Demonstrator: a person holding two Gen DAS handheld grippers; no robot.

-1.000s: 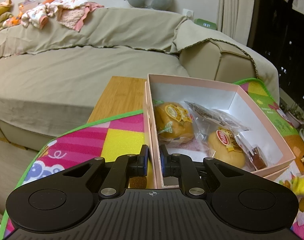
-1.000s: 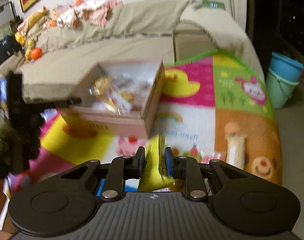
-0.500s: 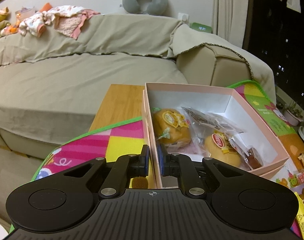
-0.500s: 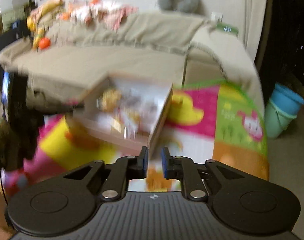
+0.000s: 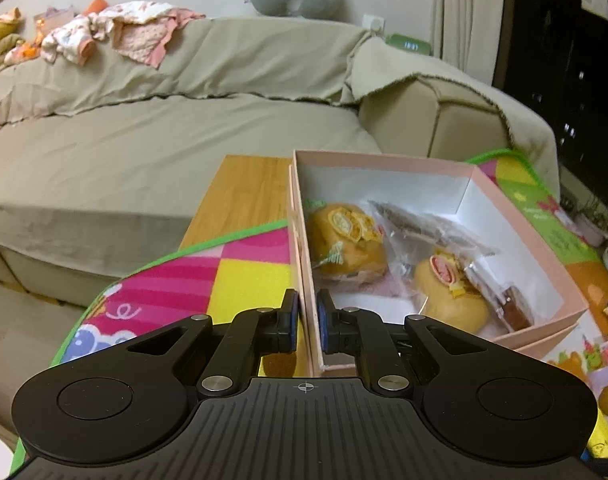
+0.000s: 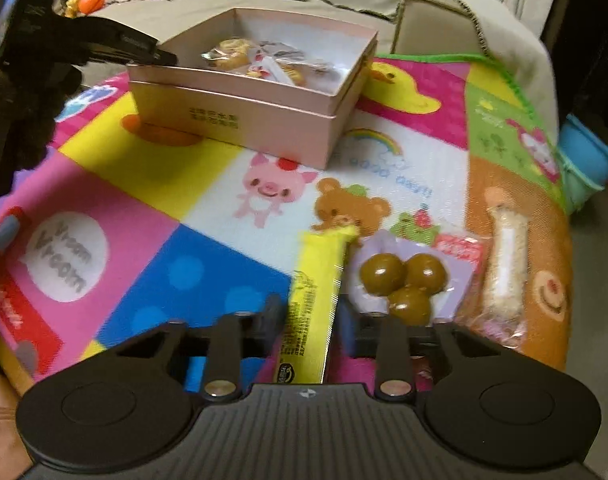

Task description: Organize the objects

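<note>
A pink box (image 5: 503, 208) holds wrapped buns (image 5: 345, 246) and other snack packets. My left gripper (image 5: 307, 320) is shut on the box's left wall near its front corner. The box also shows in the right wrist view (image 6: 240, 114), at the back of a colourful play mat. My right gripper (image 6: 309, 324) is open just above the mat, its fingers either side of a long yellow snack packet (image 6: 317, 300) that lies flat. A packet of brown balls (image 6: 403, 278) and a pale snack bar (image 6: 503, 268) lie just right of it.
A beige sofa (image 5: 164, 132) stands behind the mat with clothes on its back. A wooden board (image 5: 244, 196) lies left of the box. A blue bucket (image 6: 587, 160) stands off the mat at the right. The left gripper's body shows at the upper left (image 6: 32, 60).
My right gripper swung down toward the mat and opened; the yellow packet it held a second ago now lies between its open fingers. My left gripper kept its hold on the box wall.
</note>
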